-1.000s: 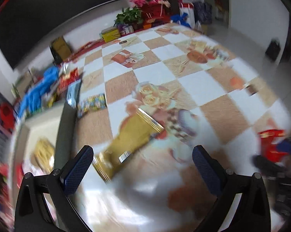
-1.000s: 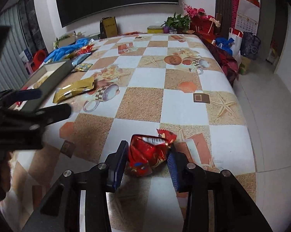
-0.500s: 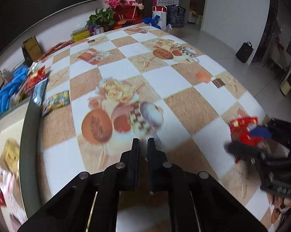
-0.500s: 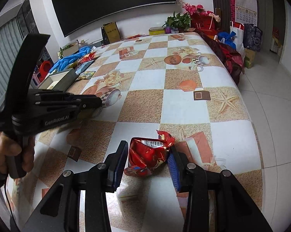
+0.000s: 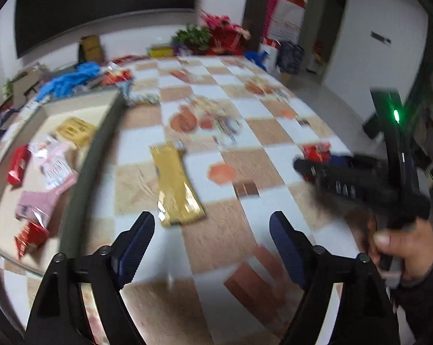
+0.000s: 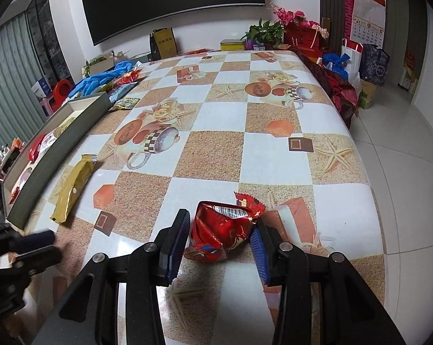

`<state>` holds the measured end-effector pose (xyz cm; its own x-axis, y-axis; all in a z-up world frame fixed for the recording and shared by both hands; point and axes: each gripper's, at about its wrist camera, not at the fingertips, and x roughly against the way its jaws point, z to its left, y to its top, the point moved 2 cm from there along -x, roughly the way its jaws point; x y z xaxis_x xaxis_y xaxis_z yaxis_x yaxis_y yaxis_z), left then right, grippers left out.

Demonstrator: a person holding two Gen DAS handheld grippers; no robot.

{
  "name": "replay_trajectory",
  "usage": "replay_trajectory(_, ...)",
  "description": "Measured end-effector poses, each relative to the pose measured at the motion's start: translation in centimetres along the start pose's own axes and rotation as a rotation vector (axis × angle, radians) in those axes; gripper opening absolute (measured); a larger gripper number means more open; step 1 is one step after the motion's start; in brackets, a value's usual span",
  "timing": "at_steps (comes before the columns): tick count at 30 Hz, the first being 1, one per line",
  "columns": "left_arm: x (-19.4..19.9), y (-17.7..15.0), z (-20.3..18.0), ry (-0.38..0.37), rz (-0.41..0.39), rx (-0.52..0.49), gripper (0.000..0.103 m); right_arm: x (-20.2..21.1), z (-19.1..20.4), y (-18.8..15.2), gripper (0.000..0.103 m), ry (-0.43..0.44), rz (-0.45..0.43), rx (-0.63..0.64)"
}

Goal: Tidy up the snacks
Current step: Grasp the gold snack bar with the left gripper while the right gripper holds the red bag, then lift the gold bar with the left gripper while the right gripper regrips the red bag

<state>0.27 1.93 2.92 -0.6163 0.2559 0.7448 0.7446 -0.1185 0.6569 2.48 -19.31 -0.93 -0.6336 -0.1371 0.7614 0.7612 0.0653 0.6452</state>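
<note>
Gold snack packet (image 5: 177, 185): flat on the checked table (image 5: 274, 132) beside the box (image 5: 101, 132); long axis pointing away, just ahead of the left gripper (image 5: 210, 247), the nearer; its jaws have just been opening, nothing between. Red snack (image 6: 220, 231): clamped in the right gripper (image 6: 219, 244).

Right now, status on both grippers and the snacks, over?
Left gripper open, jaws just opening, empty. Right gripper shut on red snack. Gold packet flat on table beside box. Path clear.

Left wrist view motion-blurred; box (image 5: 101, 132) contents indistinct, labels unreadable. Right gripper (image 5: 311, 166) smeared there, hides most of red snack packet (image 5: 317, 151).
</note>
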Motion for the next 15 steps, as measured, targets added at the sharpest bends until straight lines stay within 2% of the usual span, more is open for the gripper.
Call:
replay_trajectory(2,-1.1,1.7,0.2,0.053,0.015,0.001,0.084,0.0,0.2,0.0,0.044,-0.012,0.002,0.012)
replay_trajectory(4,-3.2,2.8,0.7,0.114,0.071,0.016,0.084,-0.1,0.3,0.0,0.044,-0.023,0.004,0.021)
replay_trajectory(6,-5.2,3.1,1.5,0.103,0.119,0.067,0.084,-0.1,0.3,0.0,0.044,-0.023,0.004,0.021)
replay_trajectory(8,-7.0,3.0,2.2,0.068,0.159,0.125,0.069,-0.1,0.3,0.0,0.044,-0.019,0.004,0.018)
replay_trajectory(9,-7.0,3.1,2.2,0.096,0.131,0.115,0.062,-0.1,0.3,0.0,0.044,-0.017,0.003,0.015)
replay_trajectory(10,-7.2,3.1,2.0,0.107,0.128,0.093,0.043,-0.1,0.3,0.0,0.044,-0.015,0.003,0.014)
replay_trajectory(11,-7.1,3.0,1.9,0.123,0.120,0.071,0.031,-0.1,0.3,0.0,0.044,-0.015,0.003,0.014)
replay_trajectory(13,-6.8,2.6,1.8,0.082,0.112,0.058,0.026,-0.1,0.4,0.0,0.044,-0.022,0.004,0.020)
replay_trajectory(15,-6.1,1.8,2.0,0.064,0.097,0.051,0.025,-0.1,0.4,0.0,0.045,-0.028,0.006,0.026)
